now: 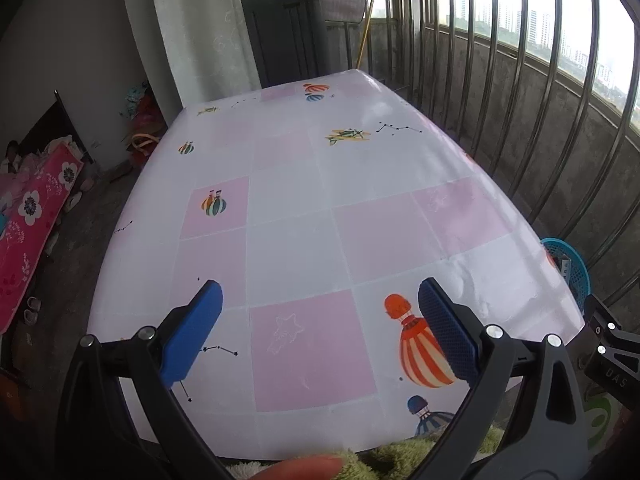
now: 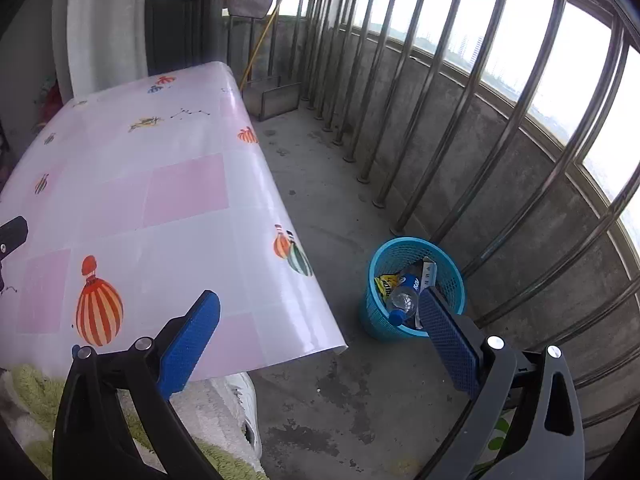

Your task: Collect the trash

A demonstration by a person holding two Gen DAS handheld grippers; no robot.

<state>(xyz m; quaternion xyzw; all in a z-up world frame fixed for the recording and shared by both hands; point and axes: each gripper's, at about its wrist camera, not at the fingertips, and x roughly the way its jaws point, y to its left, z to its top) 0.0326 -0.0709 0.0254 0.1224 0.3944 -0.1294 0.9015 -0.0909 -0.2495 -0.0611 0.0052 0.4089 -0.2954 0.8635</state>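
Clear plastic bottle (image 2: 404, 298) lay tilted in the blue mesh bin (image 2: 454, 280), long axis running diagonal: blue cap (image 2: 396, 316) low and toward the camera-left rim, base up toward the far side. Blue label w/ white print around its middle. Beside it in the bin, a yellow crumpled wrapper (image 2: 386, 282) and a flat pale strip w/ markings (image 2: 429, 270), leaning on the far wall.

Bin stood on the concrete floor (image 2: 328, 400), just off the table's right edge, near the railing (image 2: 440, 120). In the left wrist view only its rim (image 1: 570, 258) peeked past the table edge.

Left tongs (image 1: 320, 334) were spread wide over the table (image 1: 304, 208), nothing between them. Right tongs (image 2: 319, 338) also spread wide and unloaded, hanging over the table corner and floor, the right finger overlapping the bin in view.

Table was covered w/ a glossy plastic cloth, white and pale pink squares, printed w/ striped hot-air balloons, small planes, star lines; the cloth draped over the right edge. Floor was rough grey concrete, stained in patches. Railing: shiny metal bars over a low concrete wall, w/ hazy city buildings behind. White curtain (image 1: 200, 32) and dark cabinet (image 1: 284, 36) at the far end. Pink floral bedding (image 1: 32, 216) at left.
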